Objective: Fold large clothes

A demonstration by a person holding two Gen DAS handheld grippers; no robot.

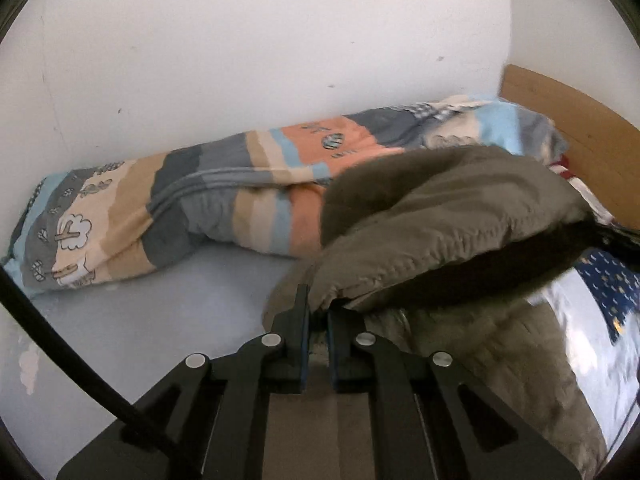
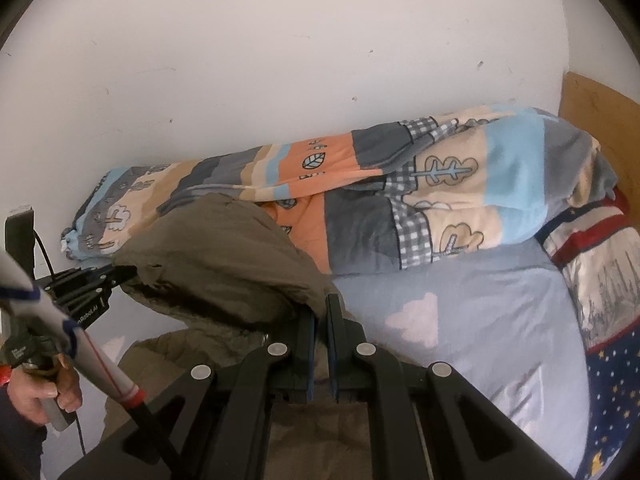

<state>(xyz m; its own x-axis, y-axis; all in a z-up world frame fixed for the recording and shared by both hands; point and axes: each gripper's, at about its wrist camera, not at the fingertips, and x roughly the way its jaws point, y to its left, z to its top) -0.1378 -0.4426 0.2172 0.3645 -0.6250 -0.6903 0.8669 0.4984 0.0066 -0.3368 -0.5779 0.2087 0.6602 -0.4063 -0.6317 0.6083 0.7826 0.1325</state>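
Now both ends of the olive-brown jacket (image 1: 448,216) are up off the bed (image 2: 472,320). The left hand-held gripper (image 1: 318,312) has its jaws together, pinched on the jacket's stitched hem, and the right hand-held gripper (image 2: 322,316) is likewise clamped on the jacket's edge at the other side. Between them the fabric arches in a raised hump, with the rest of the garment bunched on the pale blue sheet below.

Right behind the jacket, along the white wall (image 1: 260,40), lies a rolled duvet (image 2: 400,200) in orange, grey, blue and cream bands with leaf and tree prints; the lifted fabric overlaps it in both views. Off to the right a pillow (image 2: 600,288) with red trim and a starry navy patch sits against the wooden headboard (image 1: 580,128). In the right wrist view, a hand (image 2: 40,392) grips the left tool's handle at the lower left, its black cable trailing down.
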